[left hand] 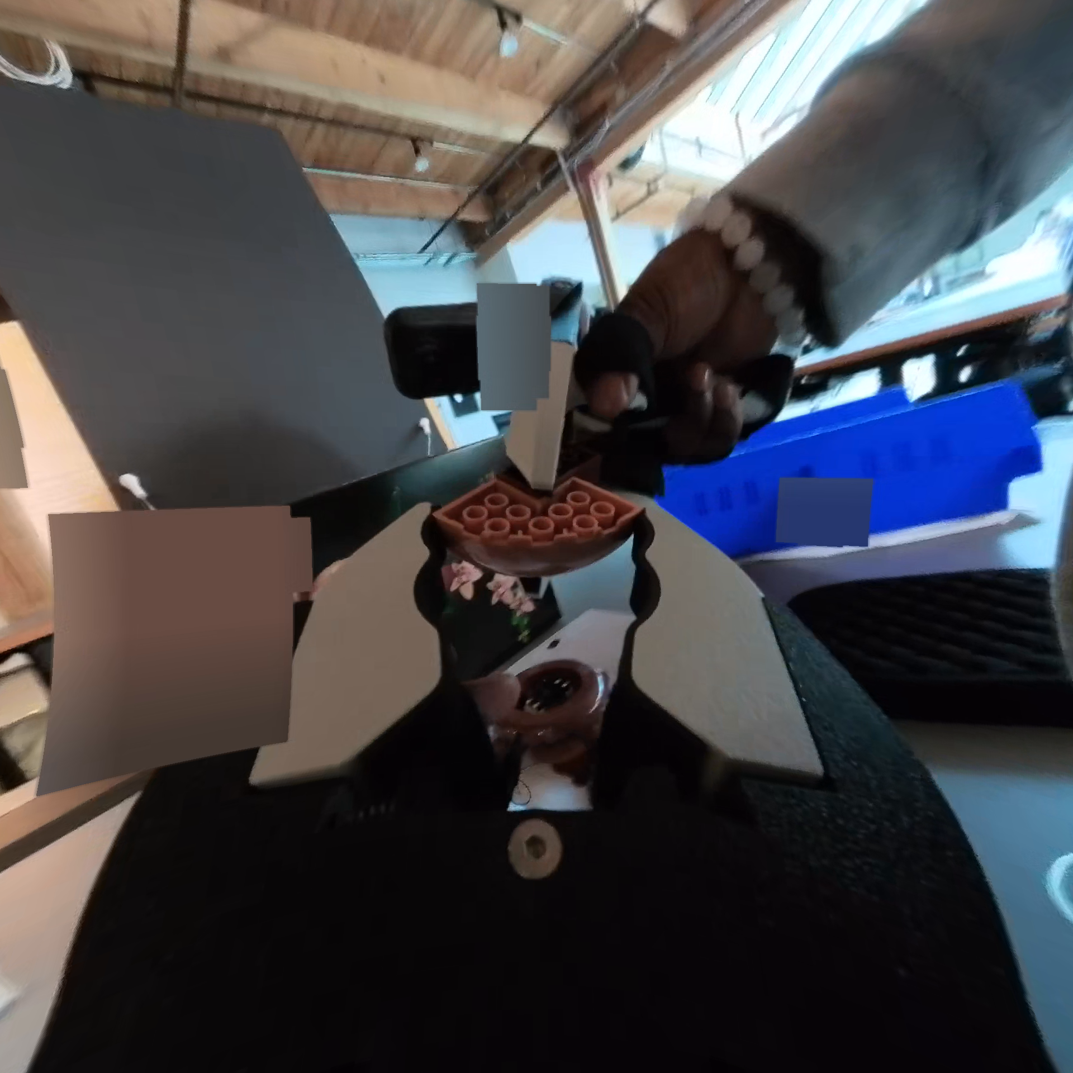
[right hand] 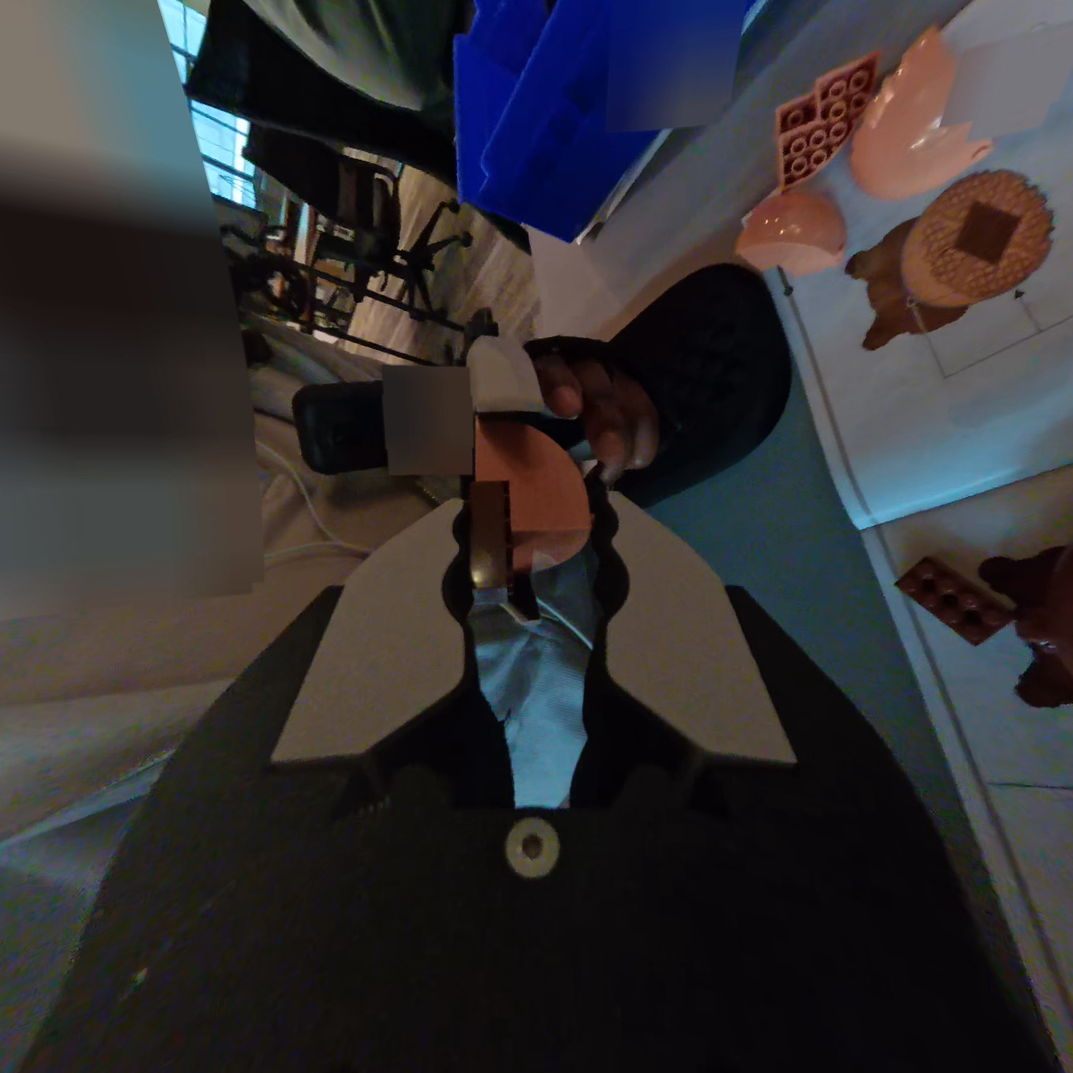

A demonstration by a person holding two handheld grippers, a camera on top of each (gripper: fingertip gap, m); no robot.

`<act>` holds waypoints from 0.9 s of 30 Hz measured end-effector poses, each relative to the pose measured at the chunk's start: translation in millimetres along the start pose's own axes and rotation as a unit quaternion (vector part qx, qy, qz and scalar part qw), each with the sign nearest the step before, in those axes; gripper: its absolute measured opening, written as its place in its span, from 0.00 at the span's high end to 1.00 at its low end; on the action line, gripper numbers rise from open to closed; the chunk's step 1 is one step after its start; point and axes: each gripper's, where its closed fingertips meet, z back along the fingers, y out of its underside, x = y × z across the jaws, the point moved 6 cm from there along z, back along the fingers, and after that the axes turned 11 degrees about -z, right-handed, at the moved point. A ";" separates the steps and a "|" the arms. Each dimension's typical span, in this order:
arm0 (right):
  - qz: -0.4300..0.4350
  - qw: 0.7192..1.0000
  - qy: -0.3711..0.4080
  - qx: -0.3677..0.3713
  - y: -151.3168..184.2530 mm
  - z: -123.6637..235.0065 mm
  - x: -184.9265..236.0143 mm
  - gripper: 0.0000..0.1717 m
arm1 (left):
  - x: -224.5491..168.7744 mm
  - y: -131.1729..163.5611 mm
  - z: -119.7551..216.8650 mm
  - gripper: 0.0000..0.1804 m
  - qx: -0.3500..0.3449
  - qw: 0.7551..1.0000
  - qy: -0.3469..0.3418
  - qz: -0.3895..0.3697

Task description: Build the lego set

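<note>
Left claw: the left gripper point(left hand: 537, 525) is spread fairly wide. Its two fingertips press the ends of an orange curved piece point(left hand: 505, 514), held tube side toward the camera.
Right claw: the right gripper point(right hand: 531, 522) is narrower. A dark brick point(right hand: 486, 534) lies flat along one finger, and the orange piece fills the gap up to the other finger, so brick and piece sit squeezed together between its fingers.
Meeting point: in the left wrist view one white finger point(left hand: 537, 447) of the right gripper comes down into the notch in the orange piece's far edge. The dark brick shows just behind that finger.
Handling, as a judgement: the orange piece is caught only at its rounded ends, so it could pivot. An even squeeze and a push straight along the studs, without twisting, look safest.
Hand: a hand point(left hand: 668, 354) with a bead bracelet grips the right gripper's handle.
Blue bin: the bin point(right hand: 551, 104) stands at the table's far side, and its inside is hidden.
Pink shells: two bowl-like shells point(right hand: 906, 116) lie on the white sheet point(right hand: 929, 406), and I cannot tell if anything is in them.
Flower box: a dark box point(left hand: 499, 604) sits below the left gripper, shut as far as can be seen.
Loose parts: studded plates point(right hand: 824, 116), a round tan disc point(right hand: 981, 238) and a brown brick point(right hand: 952, 604) lie on the sheet, outside any container.
</note>
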 end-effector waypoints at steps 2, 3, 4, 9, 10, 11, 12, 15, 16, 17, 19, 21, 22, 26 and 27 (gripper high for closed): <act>0.022 1.000 0.011 -0.004 1.5 1.4 2.2 0.78 | -1.1 -1.3 -0.3 0.66 -0.005 1.000 -0.001 -0.012; 0.028 1.000 0.010 -0.008 2.5 2.0 2.0 0.78 | -2.0 -1.2 -1.0 0.66 -0.003 1.000 0.000 -0.011; 0.027 1.000 0.001 -0.012 4.4 2.0 1.6 0.78 | -2.9 -2.4 -1.2 0.66 -0.008 1.000 0.002 -0.013; 0.044 0.999 -0.002 -0.025 7.7 1.4 -1.9 0.78 | -6.8 -2.1 -0.4 0.66 -0.003 1.000 0.010 -0.014; 0.045 0.999 -0.001 -0.026 7.4 1.3 -2.8 0.78 | -7.2 -1.5 -0.4 0.66 -0.001 1.000 0.010 -0.015; 0.047 0.999 0.001 -0.027 7.2 1.2 -4.3 0.78 | -7.6 -0.7 -0.4 0.65 0.002 1.000 0.010 -0.013; 0.047 0.999 0.000 -0.027 6.7 1.1 -5.6 0.78 | -7.9 0.4 -0.5 0.65 0.004 1.000 0.011 -0.013; 0.049 0.998 0.014 -0.039 -0.3 1.7 -7.1 0.78 | -3.7 6.5 -1.3 0.65 0.015 1.000 0.013 0.004; 0.057 0.997 0.012 -0.056 -4.0 1.8 -5.0 0.78 | -0.4 7.9 -1.7 0.65 0.013 1.000 0.008 0.015; 0.060 0.996 0.009 -0.073 -7.1 2.1 -2.8 0.78 | 3.6 8.3 -1.6 0.65 0.004 1.000 -0.001 0.029; 0.080 0.994 0.009 -0.080 -8.5 0.3 2.8 0.67 | 10.3 10.3 -1.4 0.65 -0.006 0.997 -0.006 0.077; 0.094 0.991 0.009 -0.095 -8.7 2.7 7.5 0.62 | 14.1 12.5 1.0 0.65 -0.010 0.995 -0.014 0.098; 0.096 0.990 0.018 -0.104 -8.6 5.7 6.5 0.63 | 14.5 12.6 1.7 0.65 -0.011 0.995 -0.016 0.099; 0.084 0.988 -0.011 -0.133 -5.9 6.5 -4.4 0.87 | 5.5 11.4 -1.4 0.65 -0.007 0.997 0.003 0.078; 0.093 0.985 -0.016 -0.143 -5.0 6.9 -7.7 0.91 | 2.3 12.4 -2.0 0.65 0.001 0.997 0.010 0.071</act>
